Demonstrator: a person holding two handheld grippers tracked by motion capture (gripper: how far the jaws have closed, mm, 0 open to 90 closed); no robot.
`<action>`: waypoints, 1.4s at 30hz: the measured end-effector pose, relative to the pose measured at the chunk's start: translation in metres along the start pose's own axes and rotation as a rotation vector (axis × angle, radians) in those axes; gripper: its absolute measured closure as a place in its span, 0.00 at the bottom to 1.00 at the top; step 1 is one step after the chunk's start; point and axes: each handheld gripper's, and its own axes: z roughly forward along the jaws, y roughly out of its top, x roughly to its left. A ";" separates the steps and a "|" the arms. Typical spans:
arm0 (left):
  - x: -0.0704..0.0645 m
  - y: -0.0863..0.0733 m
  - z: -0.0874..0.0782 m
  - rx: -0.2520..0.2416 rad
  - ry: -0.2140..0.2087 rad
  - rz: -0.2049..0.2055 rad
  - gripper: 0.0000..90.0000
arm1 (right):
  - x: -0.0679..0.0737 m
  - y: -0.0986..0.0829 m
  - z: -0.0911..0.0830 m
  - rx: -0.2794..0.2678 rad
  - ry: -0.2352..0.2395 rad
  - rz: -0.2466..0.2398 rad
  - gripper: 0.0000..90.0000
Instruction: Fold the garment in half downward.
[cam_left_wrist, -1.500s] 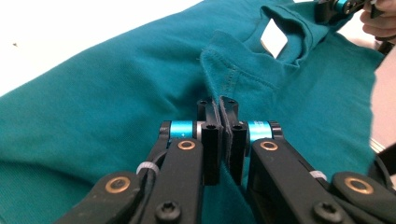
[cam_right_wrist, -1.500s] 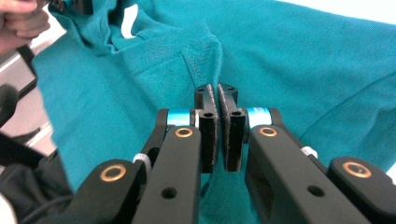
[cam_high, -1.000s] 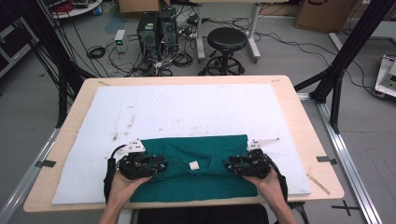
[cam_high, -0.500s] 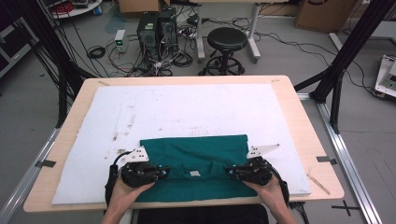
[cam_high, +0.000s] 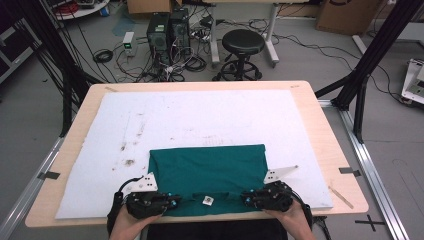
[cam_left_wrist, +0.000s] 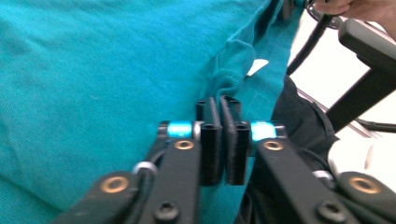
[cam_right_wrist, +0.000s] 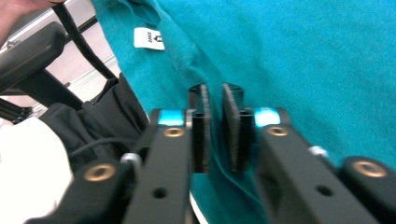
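At the near left of the tabletop (cam_high: 90, 107), the left gripper (cam_high: 172, 201) sits at the lower left edge of a folded green shirt (cam_high: 210, 170), which lies flat on a white mat (cam_high: 200, 120) close to the person's side. The left gripper view shows what the high view cannot resolve: the jaws of the left gripper (cam_left_wrist: 219, 105) stand almost together, pinching a raised fold of the shirt (cam_left_wrist: 93, 70) cloth between them. Between the two grippers, a small white label (cam_high: 207, 201) marks the shirt's near edge; the same label (cam_right_wrist: 149, 38) appears in the right gripper view with dark print on it, too blurred to read. To the right, the right gripper (cam_high: 247, 200) rests at the shirt's lower right edge, held by a hand (cam_high: 287, 217). The right gripper view shows the right gripper (cam_right_wrist: 214, 93) with a narrow gap between its jaws and shirt (cam_right_wrist: 303, 56) cloth running up between them, so it grips the fabric. Beyond the tabletop, the high view shows a black stool (cam_high: 243, 42) on the floor.
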 end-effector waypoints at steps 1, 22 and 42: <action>0.000 0.002 -0.002 -0.014 0.012 -0.006 0.83 | 0.000 0.001 -0.002 -0.010 0.007 0.003 0.84; -0.020 0.010 0.040 0.096 0.183 0.189 0.55 | 0.025 0.020 0.034 0.043 -0.152 -0.131 0.51; 0.020 0.036 -0.012 -0.086 0.280 0.093 0.45 | 0.000 0.031 0.002 -0.093 -0.197 -0.037 0.42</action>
